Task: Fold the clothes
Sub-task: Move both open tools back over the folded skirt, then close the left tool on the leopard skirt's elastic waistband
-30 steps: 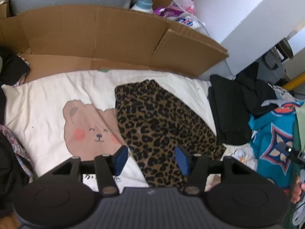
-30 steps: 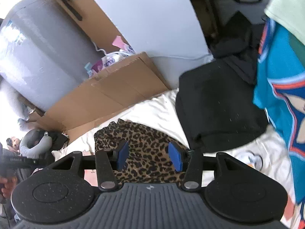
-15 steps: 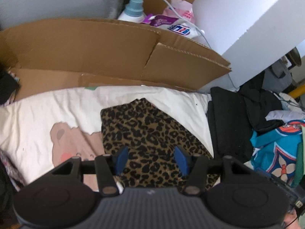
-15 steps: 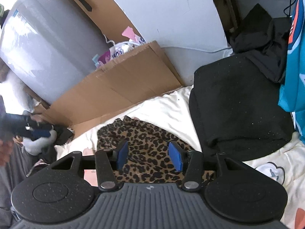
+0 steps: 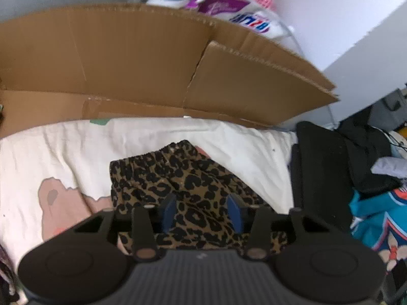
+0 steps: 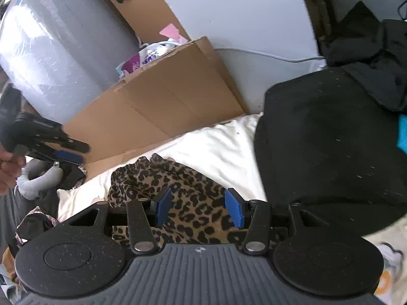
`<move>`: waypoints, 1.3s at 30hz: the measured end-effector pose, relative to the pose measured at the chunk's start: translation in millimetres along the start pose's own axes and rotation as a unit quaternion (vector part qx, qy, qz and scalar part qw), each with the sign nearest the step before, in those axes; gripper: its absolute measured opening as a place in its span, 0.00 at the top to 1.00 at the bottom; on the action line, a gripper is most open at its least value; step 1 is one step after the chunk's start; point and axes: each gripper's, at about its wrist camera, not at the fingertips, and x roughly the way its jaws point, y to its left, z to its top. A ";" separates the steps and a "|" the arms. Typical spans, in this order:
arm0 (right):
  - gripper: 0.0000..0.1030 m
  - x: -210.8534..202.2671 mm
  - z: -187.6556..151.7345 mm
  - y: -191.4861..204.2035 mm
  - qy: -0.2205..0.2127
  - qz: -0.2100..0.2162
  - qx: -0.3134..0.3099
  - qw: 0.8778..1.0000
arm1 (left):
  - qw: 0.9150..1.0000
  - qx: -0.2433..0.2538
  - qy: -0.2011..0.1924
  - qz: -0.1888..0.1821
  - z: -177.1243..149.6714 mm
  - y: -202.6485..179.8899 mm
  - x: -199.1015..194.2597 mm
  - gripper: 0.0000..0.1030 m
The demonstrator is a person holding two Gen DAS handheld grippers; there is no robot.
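Your left gripper [image 5: 201,212] is closing and your right gripper [image 6: 198,209] stands half-wide, neither pinching the leopard-print garment [image 5: 178,185] at lower centre on the cream sheet [image 5: 241,147]: soft, light, floppy, so probably grip its gathered waistband.

A leopard-print garment [image 5: 183,190] in brown with black spots lies on a cream sheet [image 5: 241,147], partly folded into a long, slanted shape. Its gathered elastic edge [image 5: 152,156] is at the far end, bunched and slightly raised. In the right wrist view the same garment [image 6: 188,185] looks rumpled there, with soft creases.
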 end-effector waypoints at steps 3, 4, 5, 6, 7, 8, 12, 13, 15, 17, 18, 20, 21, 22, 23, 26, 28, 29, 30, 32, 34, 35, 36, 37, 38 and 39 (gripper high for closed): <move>0.48 12.9 -6.3 4.6 -0.001 0.006 -0.017 1.000 | 1.000 -0.005 0.005 -0.002 1.8 1.4 16.9 0.60; 0.48 16.8 -8.6 8.2 0.001 0.006 -0.038 0.999 | 1.000 -0.007 0.007 -0.001 2.8 1.9 22.3 0.62; 0.48 20.7 -10.9 11.7 0.003 0.007 -0.058 0.998 | 1.000 -0.009 0.009 0.001 3.7 2.6 27.2 0.64; 0.48 24.6 -12.9 14.1 0.004 0.007 -0.074 0.997 | 1.000 -0.013 0.011 0.002 5.1 3.3 31.0 0.67; 0.48 27.5 -14.5 13.7 0.003 0.009 -0.079 0.997 | 1.000 -0.016 0.012 0.001 7.0 3.9 34.3 0.68; 0.48 30.6 -16.2 13.1 0.002 0.011 -0.083 0.997 | 1.000 -0.020 0.013 -0.001 8.9 4.4 37.6 0.68; 0.48 44.9 -27.1 5.0 0.003 0.002 -0.064 0.998 | 1.000 -0.009 0.009 0.000 19.2 1.4 51.0 0.68; 0.48 48.6 -30.3 3.9 0.007 0.005 -0.061 0.998 | 1.000 -0.010 0.008 0.000 22.1 1.7 55.3 0.68; 0.48 53.2 -33.8 1.6 0.010 0.006 -0.059 0.998 | 1.000 -0.018 0.009 -0.005 27.5 2.9 65.4 0.68; 0.48 56.4 -35.8 -1.8 0.011 0.005 -0.057 0.998 | 0.999 -0.028 0.011 -0.009 30.6 1.3 77.7 0.68; 0.48 58.0 -36.6 -3.4 0.012 0.005 -0.055 0.998 | 0.999 -0.033 0.012 -0.010 31.7 0.1 83.8 0.68; 0.48 61.1 -36.2 -6.6 0.014 0.000 -0.054 0.998 | 0.999 -0.036 0.014 -0.007 32.6 -4.4 96.1 0.68; 0.48 62.5 -36.1 -8.2 0.013 -0.002 -0.054 0.998 | 0.999 -0.037 0.016 -0.007 32.5 -6.7 101.9 0.68; 0.49 63.3 -36.0 -9.5 0.013 -0.003 -0.053 0.999 | 0.999 -0.038 0.018 -0.006 31.9 -9.1 107.8 0.68; 0.49 64.2 -35.9 -10.8 0.012 -0.004 -0.052 0.999 | 0.999 -0.038 0.021 -0.004 31.1 -11.4 113.0 0.68; 0.49 67.9 -35.8 -12.4 0.013 -0.007 -0.055 0.998 | 0.999 -0.036 0.030 0.017 30.7 -16.3 125.7 0.68; 0.49 70.3 -35.5 -13.0 0.013 -0.009 -0.054 0.998 | 0.998 -0.034 0.035 0.027 30.0 -16.7 131.6 0.68; 0.49 71.8 -35.1 -13.7 0.013 -0.011 -0.053 0.998 | 0.998 -0.034 0.038 0.032 29.5 -15.8 134.3 0.68; 0.49 73.5 -34.6 -14.6 0.012 -0.013 -0.051 0.999 | 0.998 -0.036 0.041 0.037 28.8 -14.2 137.2 0.66; 0.49 78.0 -33.8 -17.1 0.013 -0.017 -0.050 0.999 | 0.997 -0.042 0.048 0.041 26.8 -10.3 143.5 0.63; 0.49 83.4 -34.1 -19.7 0.018 -0.022 -0.052 0.998 | 0.996 -0.051 0.055 0.041 24.4 -5.2 150.2 0.62; 0.49 86.2 -34.4 -21.0 0.021 -0.025 -0.053 0.998 | 0.996 -0.056 0.057 0.040 23.1 -2.7 153.2 0.62; 0.49 88.8 -34.9 -22.1 0.025 -0.027 -0.055 0.998 | 0.996 -0.061 0.060 0.039 21.8 -0.1 156.2 0.62; 0.49 91.1 -36.4 -22.8 0.030 -0.025 -0.060 0.997 | 0.995 -0.066 0.062 0.037 20.5 2.6 159.0 0.61; 0.49 92.6 -38.1 -22.9 0.033 -0.025 -0.066 0.997 | 0.995 -0.072 0.063 0.035 19.3 4.9 161.1 0.61; 0.49 94.1 -40.3 -23.0 0.037 -0.025 -0.072 0.996 | 0.994 -0.078 0.064 0.032 18.4 6.9 163.0 0.60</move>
